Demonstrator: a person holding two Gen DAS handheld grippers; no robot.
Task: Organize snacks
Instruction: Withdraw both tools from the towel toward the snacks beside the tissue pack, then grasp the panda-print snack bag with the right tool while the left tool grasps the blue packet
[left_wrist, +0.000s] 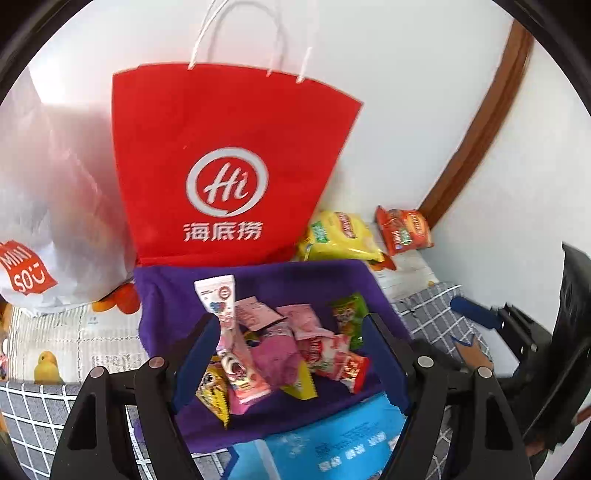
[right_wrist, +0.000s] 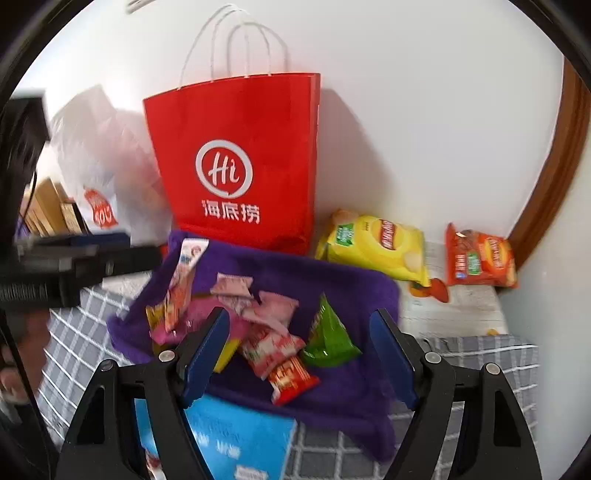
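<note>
A purple cloth bin (left_wrist: 280, 277) (right_wrist: 354, 288) holds several small snack packets: pink ones (left_wrist: 306, 321) (right_wrist: 273, 310), a green one (left_wrist: 347, 314) (right_wrist: 328, 339), a red one (right_wrist: 291, 380), a yellow one (left_wrist: 212, 391) and a tall white-pink sachet (left_wrist: 221, 306) (right_wrist: 183, 284). My left gripper (left_wrist: 291, 354) is open and empty above the bin. My right gripper (right_wrist: 299, 347) is open and empty above the bin too. A yellow chip bag (left_wrist: 340, 236) (right_wrist: 373, 247) and an orange chip bag (left_wrist: 404, 229) (right_wrist: 480, 258) lie behind the bin by the wall.
A red paper bag (left_wrist: 229, 162) (right_wrist: 240, 162) stands against the wall behind the bin. A white plastic Miniso bag (left_wrist: 55, 206) (right_wrist: 99, 166) sits left of it. A blue packet (left_wrist: 325, 439) (right_wrist: 236, 435) lies in front of the bin. The surface is a grey checked cloth (left_wrist: 33, 413) (right_wrist: 480, 354).
</note>
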